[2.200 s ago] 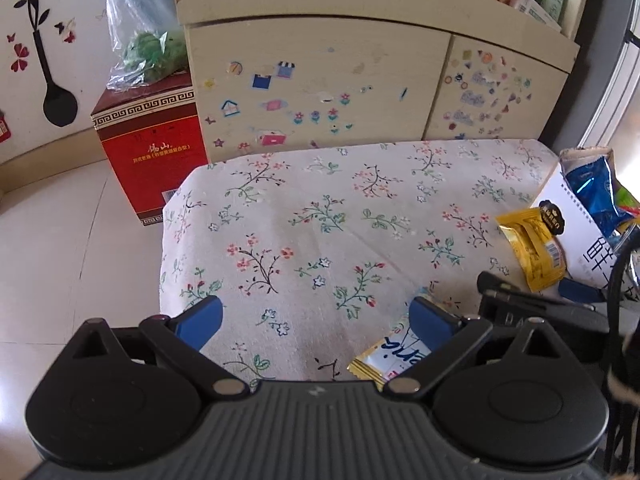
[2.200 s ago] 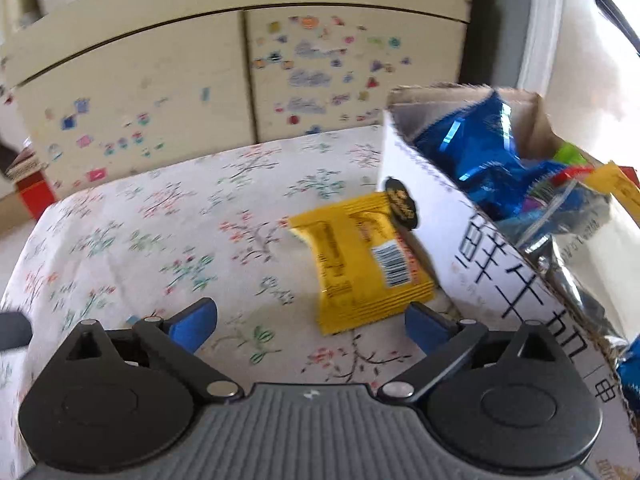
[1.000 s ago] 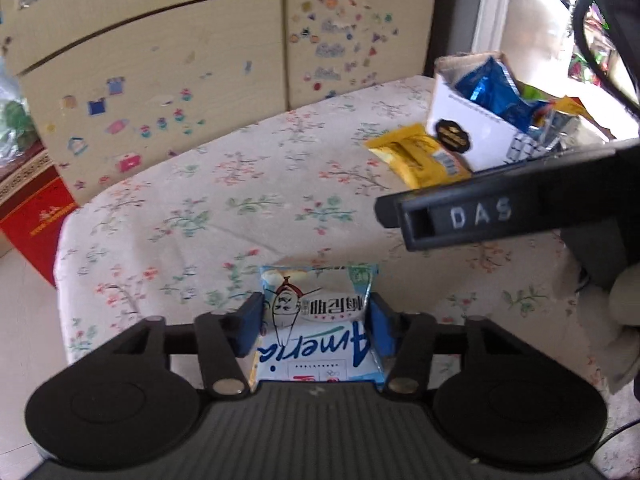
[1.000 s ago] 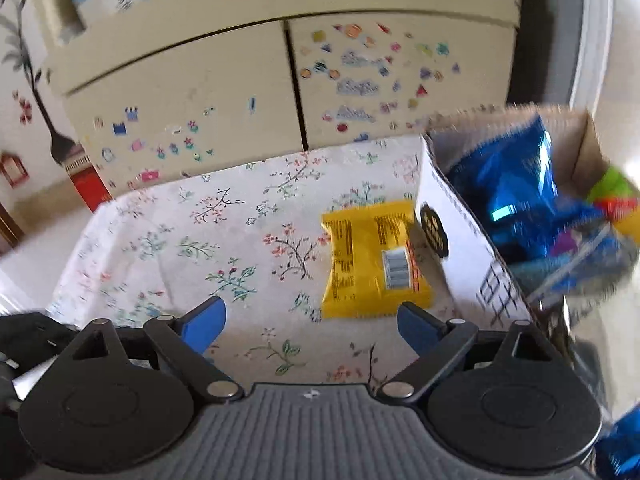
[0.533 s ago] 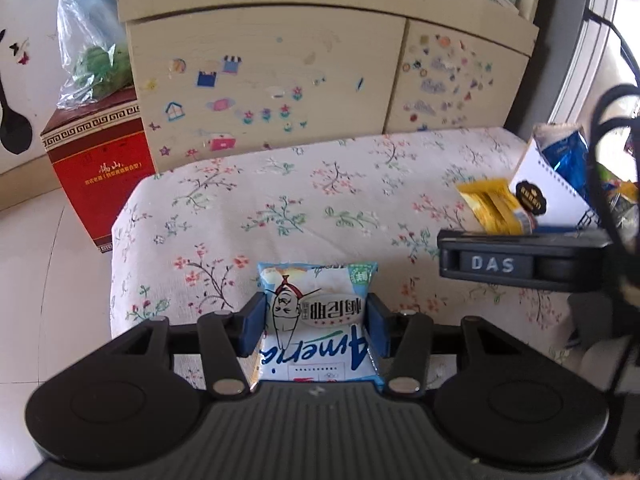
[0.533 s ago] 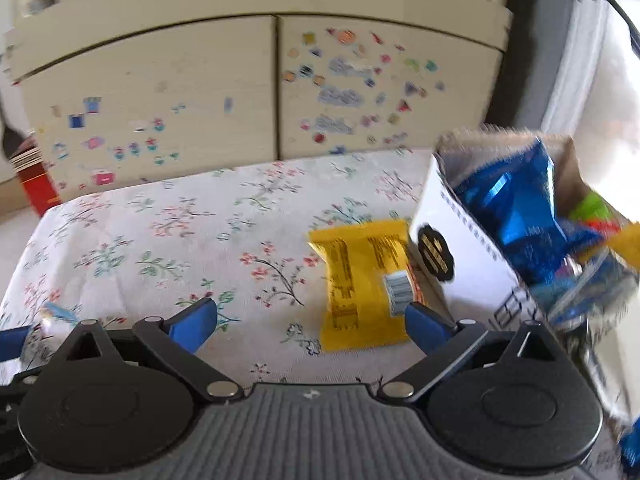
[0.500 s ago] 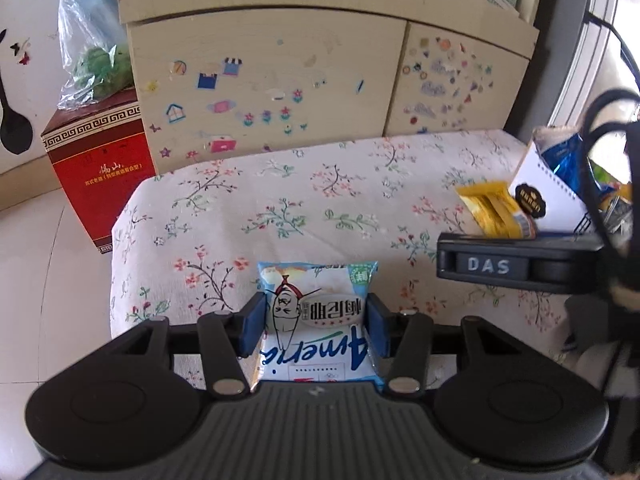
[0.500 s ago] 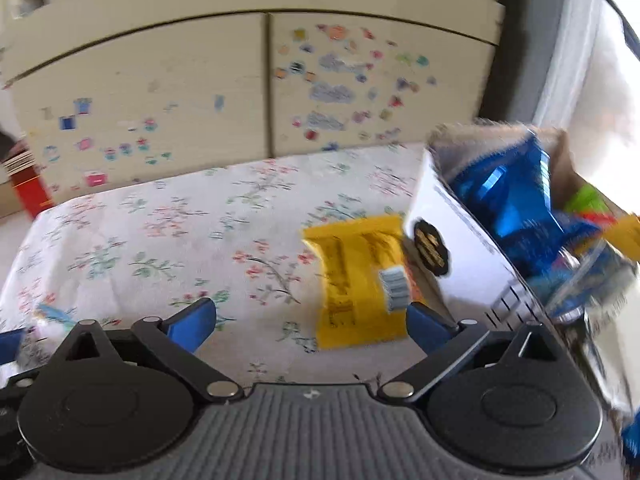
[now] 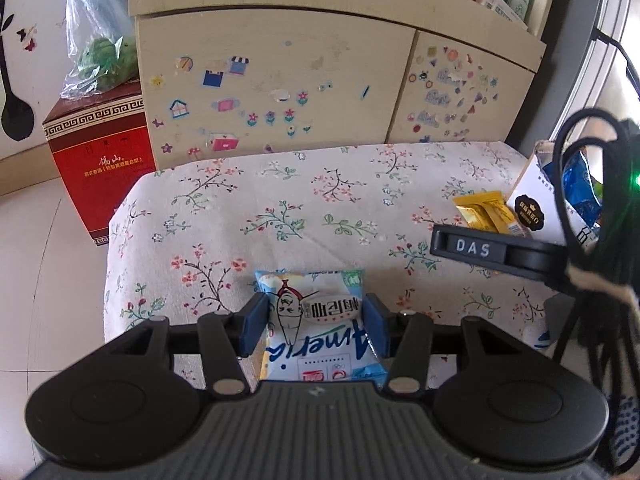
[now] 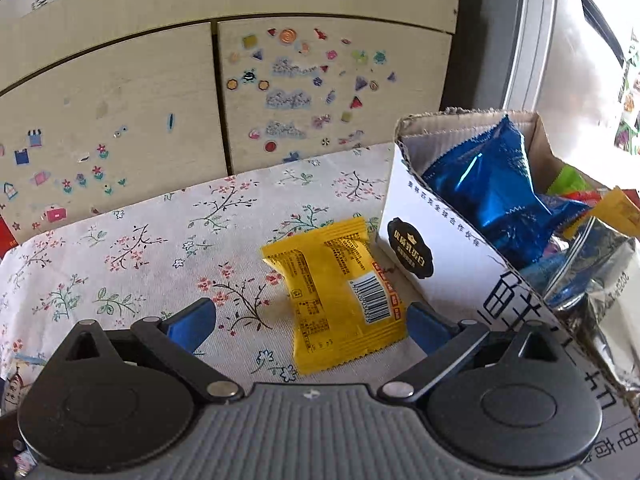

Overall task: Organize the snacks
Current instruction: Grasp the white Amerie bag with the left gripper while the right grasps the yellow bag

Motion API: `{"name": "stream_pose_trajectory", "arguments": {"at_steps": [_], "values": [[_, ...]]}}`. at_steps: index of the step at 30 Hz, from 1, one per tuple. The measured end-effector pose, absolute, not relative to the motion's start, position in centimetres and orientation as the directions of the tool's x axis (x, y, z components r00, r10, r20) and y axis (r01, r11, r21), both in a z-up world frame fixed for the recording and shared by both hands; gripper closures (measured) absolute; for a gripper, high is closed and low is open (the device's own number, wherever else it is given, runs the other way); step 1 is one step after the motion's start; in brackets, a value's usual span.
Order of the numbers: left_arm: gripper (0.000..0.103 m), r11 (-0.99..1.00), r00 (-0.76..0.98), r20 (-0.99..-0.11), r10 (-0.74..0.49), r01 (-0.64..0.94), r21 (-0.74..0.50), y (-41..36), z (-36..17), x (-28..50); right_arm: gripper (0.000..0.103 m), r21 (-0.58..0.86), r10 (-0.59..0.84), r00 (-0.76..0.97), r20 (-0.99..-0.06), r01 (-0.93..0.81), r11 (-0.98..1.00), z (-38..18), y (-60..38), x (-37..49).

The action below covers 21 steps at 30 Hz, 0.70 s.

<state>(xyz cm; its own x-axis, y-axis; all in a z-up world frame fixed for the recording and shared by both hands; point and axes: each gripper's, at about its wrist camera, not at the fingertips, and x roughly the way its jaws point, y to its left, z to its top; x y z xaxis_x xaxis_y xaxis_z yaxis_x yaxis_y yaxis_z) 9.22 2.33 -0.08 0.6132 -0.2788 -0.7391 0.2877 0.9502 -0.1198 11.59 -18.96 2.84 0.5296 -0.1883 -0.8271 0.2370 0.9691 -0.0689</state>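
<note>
While gripped, blue packet (image 9: 318,332) points lengthwise forward.

Pale wooden cabinet (image 9: 280,80) at the far side, doors dotted with small stickers. Red box (image 9: 100,152) on the tiled floor (image 9: 36,280) to its left, topped by a plastic bag (image 9: 100,40). Bright window (image 10: 592,40) far right. Floral tablecloth (image 9: 280,208) nearest.

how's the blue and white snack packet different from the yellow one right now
The blue and white packet is clamped between the left gripper jaws; the yellow packet lies loose on the floral tablecloth between the open right gripper jaws. The yellow one sits beside the cardboard box; the blue and white one is far from it. Both are small sealed packets.
</note>
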Motion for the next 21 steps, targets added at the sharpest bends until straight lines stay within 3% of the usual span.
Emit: {"name": "stream_pose_trajectory", "arguments": {"at_steps": [5, 8, 21], "values": [[0.052, 0.955, 0.618, -0.735, -0.280, 0.262, -0.143, 2.7, 0.0, 9.4, 0.000, -0.010, -0.087, 0.538, -0.838, 0.146, 0.989, 3.0, -18.2, 11.6], [0.053, 0.952, 0.615, -0.735, -0.285, 0.267, -0.146, 2.7, 0.0, 9.4, 0.000, -0.094, -0.165, 0.577, -0.800, 0.151, 0.984, 3.5, -17.6, 11.6], [0.051, 0.941, 0.598, -0.750, -0.285, 0.322, -0.101, 1.2, -0.6, 9.5, 0.000, -0.154, -0.130, 0.561, -0.818, 0.005, 0.988, 2.1, -17.8, 14.1]]}}
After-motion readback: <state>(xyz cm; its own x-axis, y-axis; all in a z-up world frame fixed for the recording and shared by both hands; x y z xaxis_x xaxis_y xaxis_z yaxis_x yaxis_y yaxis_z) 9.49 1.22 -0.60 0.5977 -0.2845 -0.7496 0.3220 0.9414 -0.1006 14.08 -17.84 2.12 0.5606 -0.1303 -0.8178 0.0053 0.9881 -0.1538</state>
